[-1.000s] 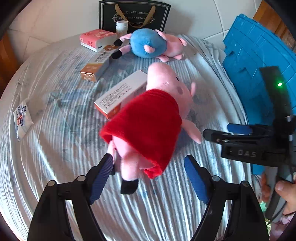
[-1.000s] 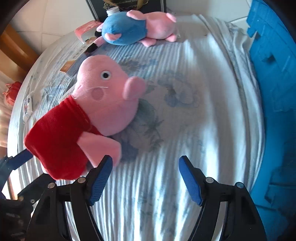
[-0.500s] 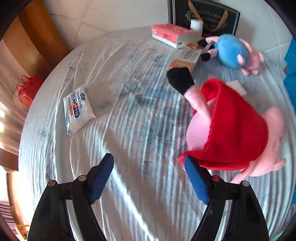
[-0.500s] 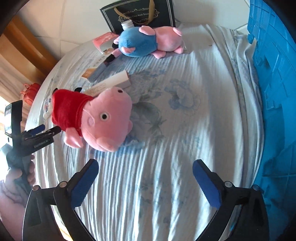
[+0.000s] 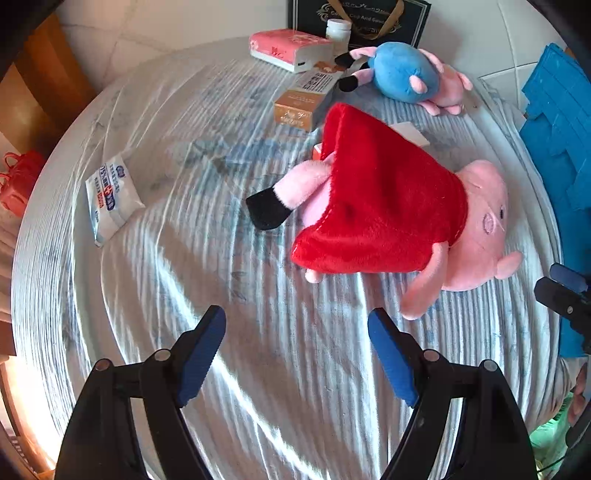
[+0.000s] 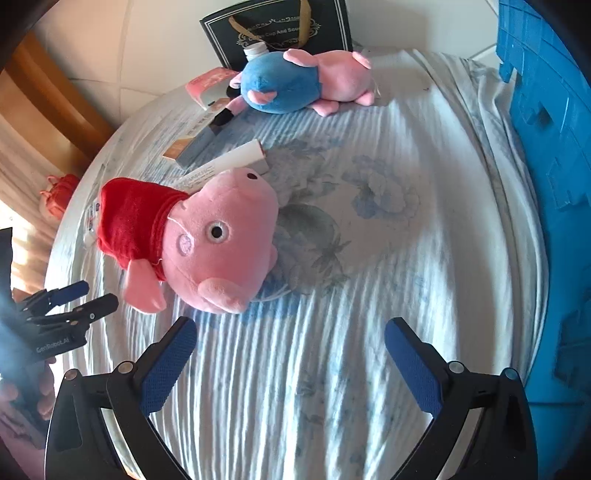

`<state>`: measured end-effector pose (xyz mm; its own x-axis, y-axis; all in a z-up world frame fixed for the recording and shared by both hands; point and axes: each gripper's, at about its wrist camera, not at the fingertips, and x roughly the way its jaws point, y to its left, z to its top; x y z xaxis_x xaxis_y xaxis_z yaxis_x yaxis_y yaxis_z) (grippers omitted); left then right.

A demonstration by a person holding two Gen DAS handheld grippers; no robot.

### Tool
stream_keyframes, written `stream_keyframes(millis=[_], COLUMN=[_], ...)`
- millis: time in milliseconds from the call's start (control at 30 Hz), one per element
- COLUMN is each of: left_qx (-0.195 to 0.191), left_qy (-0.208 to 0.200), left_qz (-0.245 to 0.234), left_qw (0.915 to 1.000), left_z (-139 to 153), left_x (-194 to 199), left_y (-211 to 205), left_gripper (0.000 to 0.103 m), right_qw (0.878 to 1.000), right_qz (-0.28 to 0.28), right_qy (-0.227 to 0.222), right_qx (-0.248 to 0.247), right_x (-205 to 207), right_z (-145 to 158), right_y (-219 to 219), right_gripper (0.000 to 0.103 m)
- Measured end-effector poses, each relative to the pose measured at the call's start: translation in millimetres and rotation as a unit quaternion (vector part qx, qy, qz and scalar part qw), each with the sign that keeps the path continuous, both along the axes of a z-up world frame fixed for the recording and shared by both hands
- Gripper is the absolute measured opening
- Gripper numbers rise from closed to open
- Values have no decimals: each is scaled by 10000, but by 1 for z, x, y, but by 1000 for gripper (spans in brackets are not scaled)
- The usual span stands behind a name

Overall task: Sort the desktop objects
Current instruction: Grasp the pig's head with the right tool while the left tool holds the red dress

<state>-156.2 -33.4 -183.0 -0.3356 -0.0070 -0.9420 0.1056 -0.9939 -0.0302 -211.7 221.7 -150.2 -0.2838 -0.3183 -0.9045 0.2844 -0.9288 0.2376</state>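
A pink pig plush in a red dress (image 5: 384,210) lies on its side on the striped cloth; it also shows in the right wrist view (image 6: 207,240). My left gripper (image 5: 297,354) is open and empty, just in front of the plush. My right gripper (image 6: 290,363) is open and empty, near the plush's head. A second plush in blue (image 5: 406,72) (image 6: 291,81) lies at the back. Boxes lie between them: an orange one (image 5: 310,99), a white one (image 6: 229,164) partly under the red plush, a pink one (image 5: 290,48).
A blue crate (image 6: 546,166) stands along the right side. A black gift bag (image 5: 358,18) and a small white bottle (image 5: 338,31) stand at the back. A wipes packet (image 5: 110,199) lies at the left. The left gripper shows in the right wrist view (image 6: 70,306).
The red-dress plush has dropped from my left gripper and now lies on the cloth. My left gripper drew back and turned. My right gripper opened wider.
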Motion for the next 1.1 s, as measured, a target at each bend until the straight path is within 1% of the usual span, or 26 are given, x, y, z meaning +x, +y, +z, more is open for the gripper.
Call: stream_keyframes(millis=[33, 100, 167, 200, 233, 267, 300, 333, 367, 400, 467, 533, 567, 633, 700, 800, 867, 900, 933, 967, 1000, 1100], left_qx=[-23, -201, -371, -433, -419, -338, -244, -145, 45, 156, 97, -101, -194, -240, -319, -506, -554, -494, -396, -380, -462, -426], left_qy=[194, 654, 1125, 1158, 1051, 841, 548, 270, 68, -43, -172, -173, -105, 129, 341, 131, 138, 180, 250, 308, 382, 654], left_qz=[-90, -278, -632, -892, -1122, -1341, -1507, -1567, -1596, -1612, -1638, -1700, -1761, -1904, -2102, -2181, -2124, -2139, -2193, -2256, -2265, -2197], left_qw=[9998, 9973, 9909, 9883, 9872, 9868, 9868, 9872, 9871, 9868, 9863, 9852, 9841, 9813, 9765, 9745, 9755, 9754, 9745, 9730, 9722, 9724], left_z=[7, 26, 38, 37, 32, 21, 7, -6, -19, -28, -42, -48, -46, -35, -28, -41, -45, -45, -44, -42, -39, -25], left_x=[2, 4, 0, -7, -17, -27, -37, -45, -52, -55, -61, -63, -62, -59, -63, -83, -92, -94, -96, -96, -95, -87], left_y=[2, 7, 14, 18, 21, 24, 27, 28, 27, 28, 29, 32, 34, 36, 38, 41, 40, 39, 39, 39, 39, 37], left_gripper=[79, 79, 79, 79, 79, 79, 79, 79, 79, 79, 79, 79, 79, 79, 79, 79, 79, 78, 69, 67, 63, 63], right_qw=[10000, 9996, 9993, 9992, 9991, 9988, 9986, 9983, 9983, 9985, 9986, 9980, 9975, 9965, 9969, 9973, 9978, 9983, 9990, 9994, 9994, 9982], right_qz=[-33, -66, -113, -165, -247, -320, -359, -391, -388, -363, -320, -363, -384, -345, -216, -52, 42, 96, 168, 261, 351, 476], right_qy=[14, 67, 162, 177, 180, 150, 110, 75, 10, -75, -283, -418, -500, -612, -633, -697, -606, -530, -380, -214, -52, 358], right_qx=[-77, -264, -317, -305, -303, -326, -377, -436, -438, -413, -310, -304, -325, -457, -426, -245, -279, -241, -165, -69, 18, 69], right_x=[2, 5, 6, 5, 3, 0, -3, -7, -10, -14, -20, -27, -31, -37, -43, -56, -64, -66, -68, -68, -67, -59], right_z=[0, 3, 5, 5, 5, 5, 4, 3, 0, -5, -18, -30, -35, -41, -43, -52, -53, -51, -48, -45, -40, -21], right_y=[0, -1, -5, -8, -10, -13, -16, -20, -25, -30, -41, -47, -48, -53, -60, -71, -76, -78, -80, -82, -84, -84], right_gripper=[103, 103, 103, 103, 103, 103, 103, 103, 103, 103, 103, 103, 103, 103, 103, 103, 103, 103, 102, 98, 93, 90])
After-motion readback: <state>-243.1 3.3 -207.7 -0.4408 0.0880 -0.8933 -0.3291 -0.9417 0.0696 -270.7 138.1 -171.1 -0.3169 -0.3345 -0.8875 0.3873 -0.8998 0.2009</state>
